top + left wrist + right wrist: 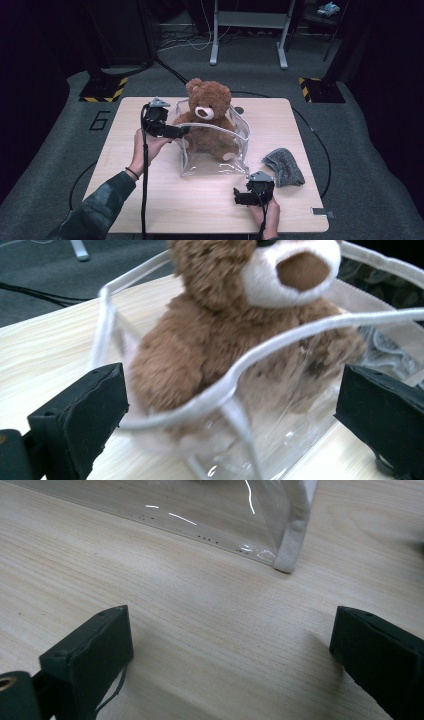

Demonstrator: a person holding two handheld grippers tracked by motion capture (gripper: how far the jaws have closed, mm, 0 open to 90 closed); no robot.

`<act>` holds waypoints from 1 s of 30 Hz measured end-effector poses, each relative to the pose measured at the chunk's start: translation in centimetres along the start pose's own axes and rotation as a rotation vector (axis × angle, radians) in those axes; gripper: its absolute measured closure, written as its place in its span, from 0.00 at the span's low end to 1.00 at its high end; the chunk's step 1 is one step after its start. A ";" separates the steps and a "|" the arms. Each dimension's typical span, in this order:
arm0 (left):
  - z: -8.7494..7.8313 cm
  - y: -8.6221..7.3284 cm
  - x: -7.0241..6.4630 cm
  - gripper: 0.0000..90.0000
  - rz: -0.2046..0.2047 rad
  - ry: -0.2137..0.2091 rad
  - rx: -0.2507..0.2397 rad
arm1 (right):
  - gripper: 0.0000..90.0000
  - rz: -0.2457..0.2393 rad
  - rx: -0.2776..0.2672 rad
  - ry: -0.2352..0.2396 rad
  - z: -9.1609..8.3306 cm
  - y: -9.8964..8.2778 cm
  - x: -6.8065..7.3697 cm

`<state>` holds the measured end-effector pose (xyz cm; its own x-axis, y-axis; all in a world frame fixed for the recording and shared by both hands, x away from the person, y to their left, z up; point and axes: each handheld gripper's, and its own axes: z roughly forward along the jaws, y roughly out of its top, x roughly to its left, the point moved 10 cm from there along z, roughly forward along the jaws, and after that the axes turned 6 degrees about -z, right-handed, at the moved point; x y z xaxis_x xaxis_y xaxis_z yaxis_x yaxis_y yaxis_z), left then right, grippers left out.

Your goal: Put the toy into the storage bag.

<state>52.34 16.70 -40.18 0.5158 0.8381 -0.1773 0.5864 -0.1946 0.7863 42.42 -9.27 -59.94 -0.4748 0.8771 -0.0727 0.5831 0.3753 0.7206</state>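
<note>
Teddy bear [207, 117] in clear bag [215, 165], grey cloth [285, 166] beside, wooden table [165, 200]

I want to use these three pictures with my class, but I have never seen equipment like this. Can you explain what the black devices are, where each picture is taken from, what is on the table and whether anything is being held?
A person sits at a wooden table with a hand-held gripping tool in each hand: the left gripper and the right gripper. Each has two black fingers that open and shut.

The wide picture comes from a camera above the table. The other two come from cameras riding on each tool, looking out between its fingers.

On the table, a brown teddy bear sits inside a clear plastic bag with white edging. A grey cloth lies beside it.

Nothing is held: both tools are open, the left one by the bag's rim.
</note>
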 end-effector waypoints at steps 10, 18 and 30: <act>-2.9 -5.2 3.6 0.00 -0.034 0.062 -0.026 | 0.03 0.000 0.000 0.000 0.0 0.0 0.0; -3.2 -10.8 6.2 0.01 -0.076 0.107 -0.013 | 0.03 0.000 0.000 0.000 0.0 0.0 0.0; -1.4 -19.2 7.6 0.00 -0.106 0.141 0.076 | 0.03 0.001 0.000 0.000 0.0 0.0 0.0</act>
<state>44.15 27.54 -55.79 0.3592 0.9181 -0.1676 0.6811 -0.1351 0.7197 42.41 -9.27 -59.94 -0.4743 0.8774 -0.0723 0.5836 0.3748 0.7204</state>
